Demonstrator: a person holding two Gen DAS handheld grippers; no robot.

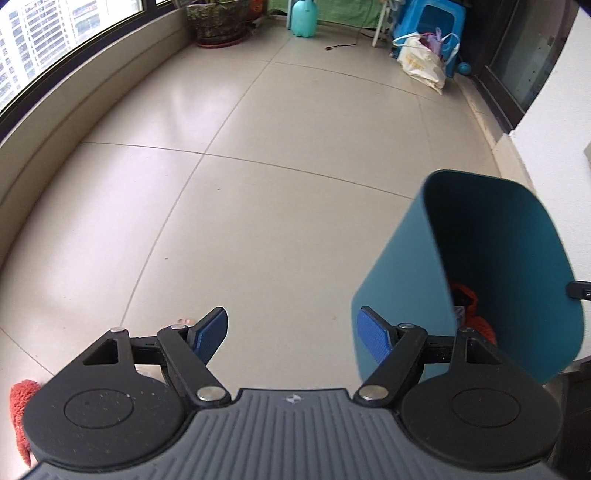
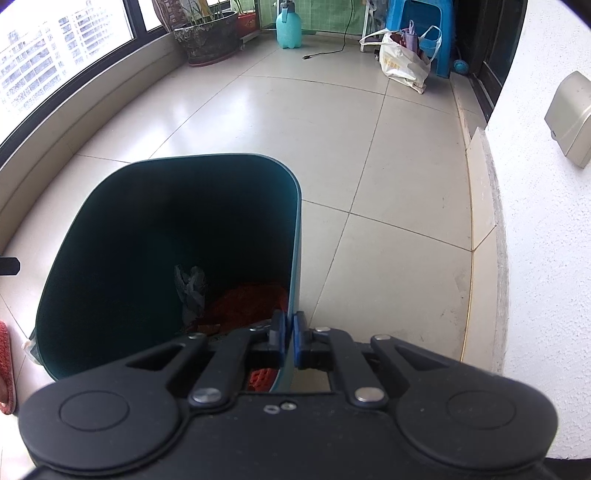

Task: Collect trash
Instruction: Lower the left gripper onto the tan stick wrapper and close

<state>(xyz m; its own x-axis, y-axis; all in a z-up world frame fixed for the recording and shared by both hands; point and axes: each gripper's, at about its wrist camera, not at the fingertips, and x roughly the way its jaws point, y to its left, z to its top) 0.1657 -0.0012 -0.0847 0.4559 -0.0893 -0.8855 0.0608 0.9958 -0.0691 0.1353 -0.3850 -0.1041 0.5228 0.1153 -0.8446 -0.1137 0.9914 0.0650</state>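
Observation:
A teal trash bin point(image 2: 110, 229) fills the lower left of the right wrist view, tilted, with its mouth toward the camera. Inside lie crumpled grey paper point(image 2: 190, 290) and red-orange netting point(image 2: 247, 302). My right gripper point(image 2: 290, 332) is shut on the bin's right wall at the rim. In the left wrist view the bin point(image 1: 399, 280) is at the right, red-orange trash point(image 1: 467, 291) showing inside. My left gripper point(image 1: 293, 336) is open and empty, low over the floor just left of the bin.
Beige tiled floor point(image 1: 258, 147). Window ledge runs along the left. At the far end stand a plant pot point(image 1: 218, 22), a teal watering jug point(image 1: 303, 18), a blue stool point(image 1: 428, 22) and a white bag point(image 1: 421, 62). A red slipper point(image 1: 22, 410) lies at lower left. White wall on the right.

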